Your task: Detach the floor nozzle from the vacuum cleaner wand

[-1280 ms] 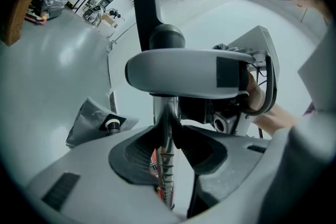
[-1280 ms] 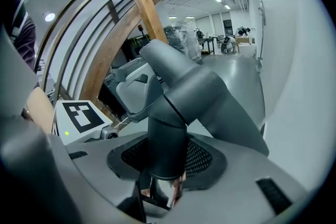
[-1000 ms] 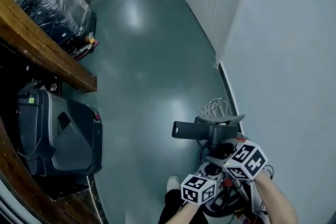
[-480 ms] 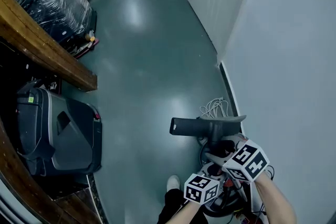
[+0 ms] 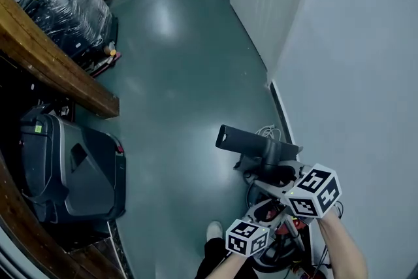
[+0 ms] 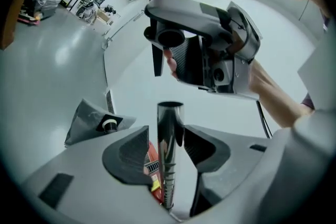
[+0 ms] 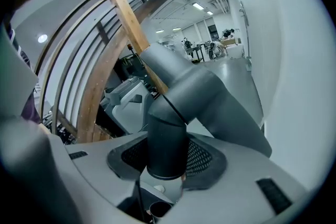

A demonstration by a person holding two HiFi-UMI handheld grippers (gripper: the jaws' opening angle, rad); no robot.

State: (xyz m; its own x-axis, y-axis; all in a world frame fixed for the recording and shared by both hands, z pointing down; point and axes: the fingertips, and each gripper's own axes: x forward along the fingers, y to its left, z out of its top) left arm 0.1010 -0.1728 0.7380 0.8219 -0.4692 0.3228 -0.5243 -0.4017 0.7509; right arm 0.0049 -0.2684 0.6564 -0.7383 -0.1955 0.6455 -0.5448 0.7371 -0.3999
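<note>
The floor nozzle (image 5: 251, 144) is up off the floor, close to the white wall, with its long dark head sticking out to the left. The right gripper (image 7: 167, 155) is clamped on the nozzle's round neck, one ribbed pad on each side. Just below and to its left, the left gripper (image 6: 167, 136) has the shiny wand (image 6: 169, 165) standing between its jaws. They are opening: the left pad already stands clear of the tube, with a red part of the vacuum cleaner (image 6: 152, 165) showing through the gap. The wand's top end is an open mouth with nothing fitted in it, so the nozzle looks to be free of it.

The wand worries me most. Once those jaws let go, nothing visible props it, and it could tip against the wall or clatter onto the floor. The nozzle is a second risk: the head overhangs a grip on a smooth round neck, so it may swivel or slide in the pads if swung. A white cable (image 5: 268, 134) lies coiled on the floor right underneath, ready to snag whatever gets set down.
</note>
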